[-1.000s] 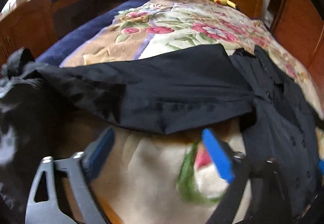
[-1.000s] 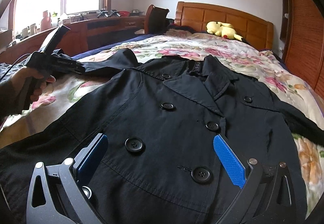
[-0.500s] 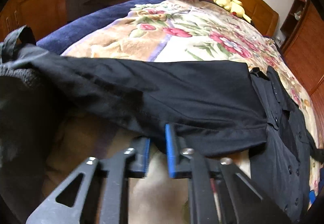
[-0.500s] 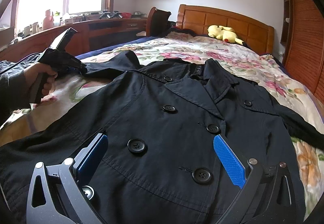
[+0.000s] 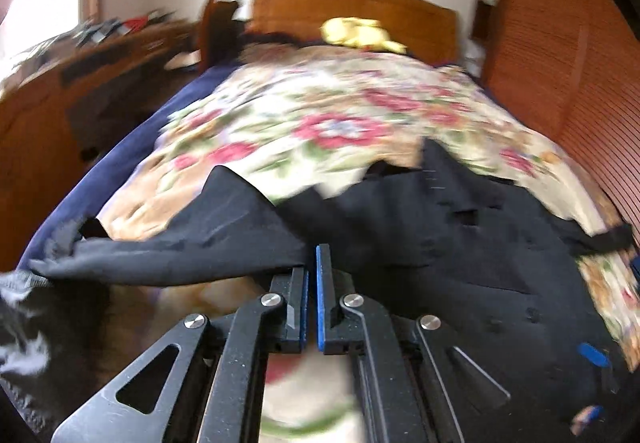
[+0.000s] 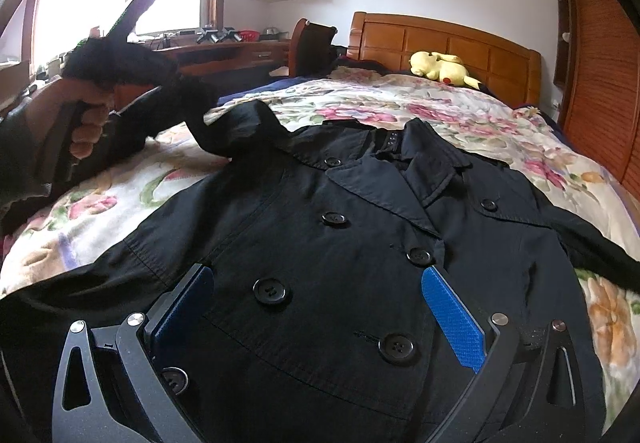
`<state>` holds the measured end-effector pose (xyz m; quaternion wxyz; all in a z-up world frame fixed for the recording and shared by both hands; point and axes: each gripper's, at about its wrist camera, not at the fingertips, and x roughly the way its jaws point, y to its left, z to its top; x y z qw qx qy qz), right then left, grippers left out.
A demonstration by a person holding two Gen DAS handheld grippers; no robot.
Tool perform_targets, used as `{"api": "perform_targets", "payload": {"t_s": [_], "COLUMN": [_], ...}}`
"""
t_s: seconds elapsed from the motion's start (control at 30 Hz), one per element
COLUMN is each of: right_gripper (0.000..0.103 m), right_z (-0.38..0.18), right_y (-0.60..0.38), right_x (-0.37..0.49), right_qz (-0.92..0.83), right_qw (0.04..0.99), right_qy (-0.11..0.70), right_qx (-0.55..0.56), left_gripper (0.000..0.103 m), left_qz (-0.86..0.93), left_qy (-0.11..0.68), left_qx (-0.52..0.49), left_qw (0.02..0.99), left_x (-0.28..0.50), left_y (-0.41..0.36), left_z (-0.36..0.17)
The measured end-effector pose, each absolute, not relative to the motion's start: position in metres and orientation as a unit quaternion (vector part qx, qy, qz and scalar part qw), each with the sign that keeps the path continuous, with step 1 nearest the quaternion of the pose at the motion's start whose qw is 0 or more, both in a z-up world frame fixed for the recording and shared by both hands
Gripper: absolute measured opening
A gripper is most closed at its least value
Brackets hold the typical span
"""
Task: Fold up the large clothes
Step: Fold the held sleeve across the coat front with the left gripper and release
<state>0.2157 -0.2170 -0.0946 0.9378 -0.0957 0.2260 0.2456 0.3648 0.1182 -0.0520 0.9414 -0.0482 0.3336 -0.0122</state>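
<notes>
Left wrist: left gripper (image 5: 312,263) clamped on coat sleeve (image 5: 192,243), tilted downward.

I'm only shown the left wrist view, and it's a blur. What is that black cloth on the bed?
Observer: A double-breasted coat, lying front up with its buttons showing.
Visitor: Is the cloth at my pads lifted?
Observer: Yes. The left hand-held gripper, whose jaws have just been closing, is shut on the sleeve, and a hand holds it up off the bed.
Visitor: And the other tool?
Observer: The right hand-held gripper hangs open over the coat's front, gripping nothing.
</notes>
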Motion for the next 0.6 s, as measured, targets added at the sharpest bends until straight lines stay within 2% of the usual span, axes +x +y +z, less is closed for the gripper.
{"api": "perform_targets", "payload": {"t_s": [0.23,0.3,0.37,0.47,0.6], "right_gripper": [0.103,0.103,0.103,0.103,0.103], "right_z": [-0.095,-0.096,-0.096,-0.096,-0.097], "right_y": [-0.218,-0.217,-0.217,-0.216,-0.216], "right_x": [0.219,0.22,0.219,0.219,0.219], "right_qz": [0.247,0.247,0.247,0.246,0.246], "right_qw": [0.938,0.938,0.938,0.938,0.937], "right_qy": [0.228,0.228,0.228,0.229,0.232], "right_qx": [-0.087,-0.088,-0.088,-0.089,-0.089], "left_gripper": [0.004,0.011,0.025,0.037,0.042], "left_qz": [-0.025,-0.024,-0.02,-0.016,-0.024], "left_qy": [0.352,0.352,0.352,0.351,0.345], "left_qx": [0.024,0.038,0.046,0.048,0.04], "left_qw": [0.935,0.935,0.935,0.935,0.937], "left_x": [0.346,0.338,0.327,0.305,0.271], "left_y": [0.056,0.052,0.052,0.056,0.059], "left_z": [-0.046,-0.051,-0.056,-0.062,-0.065]}}
